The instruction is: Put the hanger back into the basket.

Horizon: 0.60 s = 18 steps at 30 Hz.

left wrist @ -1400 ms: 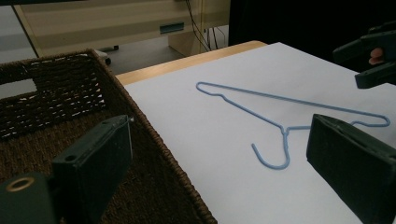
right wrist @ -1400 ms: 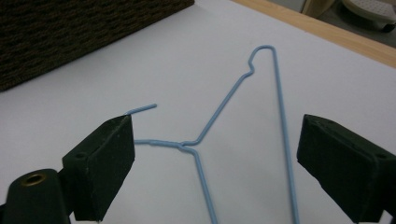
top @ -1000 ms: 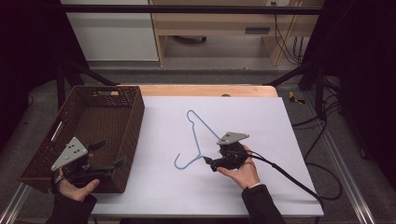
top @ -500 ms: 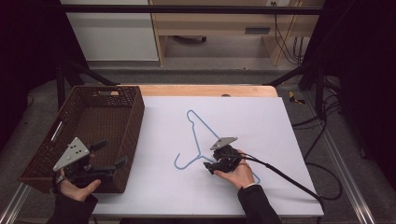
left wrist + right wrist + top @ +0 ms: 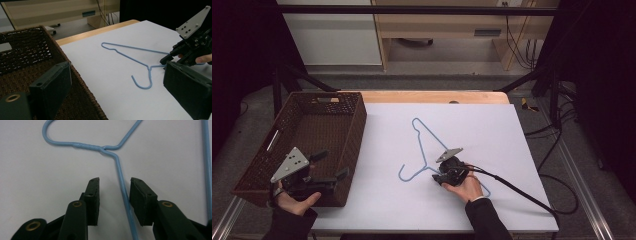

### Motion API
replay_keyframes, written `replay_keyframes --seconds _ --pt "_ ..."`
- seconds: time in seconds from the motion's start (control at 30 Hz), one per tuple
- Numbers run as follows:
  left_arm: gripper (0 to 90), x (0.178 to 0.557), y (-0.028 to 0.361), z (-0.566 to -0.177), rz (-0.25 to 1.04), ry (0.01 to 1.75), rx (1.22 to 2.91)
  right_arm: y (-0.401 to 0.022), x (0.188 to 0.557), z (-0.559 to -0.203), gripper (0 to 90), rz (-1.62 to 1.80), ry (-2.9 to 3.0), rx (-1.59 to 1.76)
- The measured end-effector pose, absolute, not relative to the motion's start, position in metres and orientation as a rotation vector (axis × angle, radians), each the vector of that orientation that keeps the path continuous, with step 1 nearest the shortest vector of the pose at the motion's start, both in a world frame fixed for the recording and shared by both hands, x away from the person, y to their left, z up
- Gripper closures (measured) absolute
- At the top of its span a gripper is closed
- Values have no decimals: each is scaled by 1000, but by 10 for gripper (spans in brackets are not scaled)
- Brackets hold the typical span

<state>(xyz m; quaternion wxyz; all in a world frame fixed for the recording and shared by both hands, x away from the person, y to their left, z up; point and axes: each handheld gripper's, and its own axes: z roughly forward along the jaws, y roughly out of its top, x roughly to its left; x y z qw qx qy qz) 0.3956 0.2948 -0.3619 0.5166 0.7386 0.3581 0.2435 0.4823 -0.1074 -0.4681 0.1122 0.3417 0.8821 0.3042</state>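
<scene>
A blue wire hanger (image 5: pixel 420 142) lies flat on the white tabletop (image 5: pixel 492 135), its hook toward the near left. My right gripper (image 5: pixel 438 177) rests low on the table beside the hanger's neck. In the right gripper view it (image 5: pixel 115 181) is open, with one sloping arm of the hanger (image 5: pixel 87 145) running between its jaws untouched. My left gripper (image 5: pixel 333 165) hovers over the near right corner of the wicker basket (image 5: pixel 357 130). It (image 5: pixel 117 67) is open and holds nothing. From there I see the hanger (image 5: pixel 130 56) and the right gripper (image 5: pixel 166 59) beyond.
The dark brown wicker basket (image 5: pixel 25 50) stands at the table's left with nothing visible inside. A black cable (image 5: pixel 512 187) trails from the right gripper across the near right of the table. A wooden edge (image 5: pixel 437 96) runs along the far side.
My right gripper has dropped and shifted slightly left and nearer, so the hanger's arm now lies between its jaws. The left gripper has barely moved.
</scene>
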Motion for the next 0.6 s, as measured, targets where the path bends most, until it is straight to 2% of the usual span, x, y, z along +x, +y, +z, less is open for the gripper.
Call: replay_keyframes --seconds 0.17,0.5,0.6 --pt "77 396 293 -363 581 858 1778 -109 486 -467 751 871 2588 1007" --pt "79 397 292 -364 580 856 1787 -112 494 -466 854 865 2629 997" --pt "79 397 291 -364 578 857 1787 -114 496 -466 858 878 2647 970"
